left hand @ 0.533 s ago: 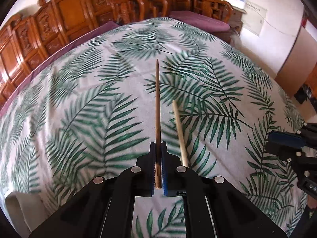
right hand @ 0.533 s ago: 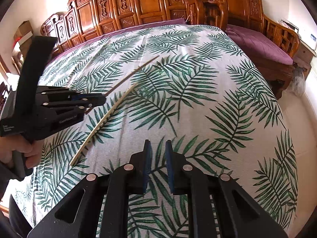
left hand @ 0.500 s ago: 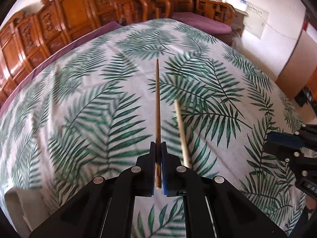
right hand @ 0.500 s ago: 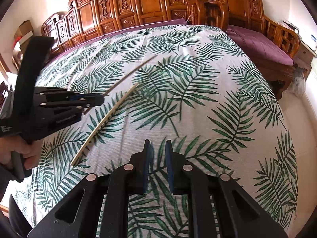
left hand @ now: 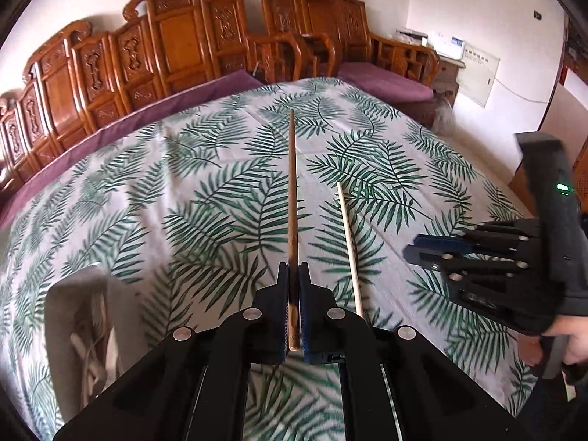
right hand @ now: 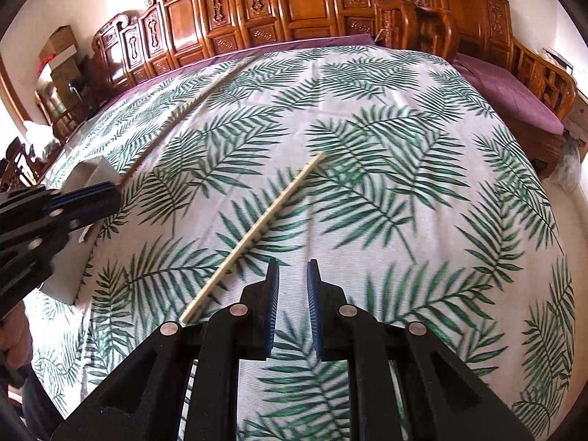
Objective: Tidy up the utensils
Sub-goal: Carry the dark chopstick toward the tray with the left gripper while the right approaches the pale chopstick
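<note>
My left gripper (left hand: pixel 293 268) is shut on the thick end of a dark brown chopstick (left hand: pixel 292 183), which points straight ahead, raised above the leaf-print tablecloth (left hand: pixel 165 191). A pale chopstick (left hand: pixel 348 250) lies flat on the cloth just right of it. In the right wrist view the pale chopstick (right hand: pixel 257 231) runs diagonally, its near end beside my right gripper's left finger. The right gripper (right hand: pixel 293 268) stands open by a narrow gap with nothing in it. At the left edge of that view, the left gripper (right hand: pixel 88 198) holds the brown chopstick (right hand: pixel 183 114).
A white open box (left hand: pixel 79 316) with pale utensils inside stands on the cloth at the lower left; the white box (right hand: pixel 93 172) sits behind the left gripper in the right wrist view. Carved wooden benches (left hand: pixel 176 47) with purple cushions border the table's far side and right.
The left gripper has risen and tipped up with the brown chopstick, and the white box has come into its view. The right gripper has shifted left, closer to the pale chopstick.
</note>
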Action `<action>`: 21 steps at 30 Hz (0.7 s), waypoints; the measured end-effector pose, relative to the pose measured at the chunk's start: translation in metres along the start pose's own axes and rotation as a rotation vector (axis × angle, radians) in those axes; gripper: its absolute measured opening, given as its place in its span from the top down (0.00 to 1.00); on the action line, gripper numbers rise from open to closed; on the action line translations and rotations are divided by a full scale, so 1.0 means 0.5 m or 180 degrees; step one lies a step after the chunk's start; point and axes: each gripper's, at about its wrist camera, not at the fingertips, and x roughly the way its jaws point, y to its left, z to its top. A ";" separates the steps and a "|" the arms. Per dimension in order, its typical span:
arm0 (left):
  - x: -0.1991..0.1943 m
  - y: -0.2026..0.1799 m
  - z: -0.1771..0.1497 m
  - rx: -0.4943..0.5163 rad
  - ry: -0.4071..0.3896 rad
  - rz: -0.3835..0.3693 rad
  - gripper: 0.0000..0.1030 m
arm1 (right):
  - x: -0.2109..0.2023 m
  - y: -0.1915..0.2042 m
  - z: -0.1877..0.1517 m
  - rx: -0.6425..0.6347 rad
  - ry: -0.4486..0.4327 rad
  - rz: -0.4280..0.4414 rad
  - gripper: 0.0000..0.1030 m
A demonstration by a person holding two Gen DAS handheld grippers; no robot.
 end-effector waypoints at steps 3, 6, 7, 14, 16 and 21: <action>-0.024 0.008 -0.026 -0.0079 -0.0053 0.0010 0.96 | 0.006 0.017 0.001 -0.0023 0.0018 0.0012 0.83; -0.046 0.016 -0.059 -0.0179 -0.0099 -0.0008 0.96 | 0.018 0.035 0.005 -0.0039 0.0033 0.0026 0.83; -0.052 0.018 -0.069 -0.0213 -0.0110 -0.0004 0.96 | 0.024 0.043 0.007 -0.0038 0.0045 0.0042 0.83; -0.090 0.049 -0.131 -0.0395 -0.0175 0.0030 0.96 | 0.053 0.088 0.012 -0.0097 0.0106 0.0050 0.83; -0.102 0.054 -0.148 -0.0425 -0.0185 0.0038 0.96 | 0.059 0.098 0.014 -0.0114 0.0128 0.0037 0.83; -0.128 0.073 -0.176 -0.0516 -0.0215 0.0084 0.96 | 0.071 0.114 0.017 -0.0135 0.0170 -0.0018 0.83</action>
